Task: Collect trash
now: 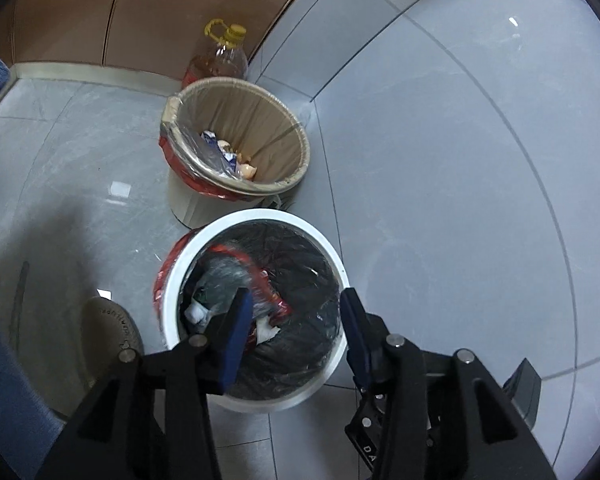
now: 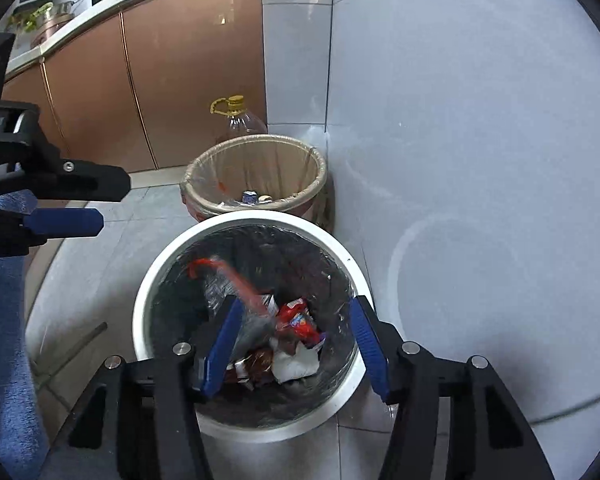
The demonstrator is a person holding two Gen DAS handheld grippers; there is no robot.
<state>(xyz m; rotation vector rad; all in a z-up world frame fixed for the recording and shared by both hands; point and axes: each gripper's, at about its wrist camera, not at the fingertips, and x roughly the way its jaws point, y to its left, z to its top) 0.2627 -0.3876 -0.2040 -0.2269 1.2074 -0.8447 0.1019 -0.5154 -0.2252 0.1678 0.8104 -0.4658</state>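
Note:
A white-rimmed bin with a black liner stands on the floor right below both grippers. A blurred clear plastic bag with a red edge hangs loose inside the bin's mouth, beside the left blue pad in each wrist view and pressed by neither pad. Under it lie a red wrapper and white tissue. My left gripper is open over the bin; it also shows at the left edge of the right wrist view. My right gripper is open above the bin.
A second bin with a beige liner stands just behind, holding some scraps. An oil bottle with a yellow cap stands behind it against brown cabinets. A shoe and a blue trouser leg are at the left.

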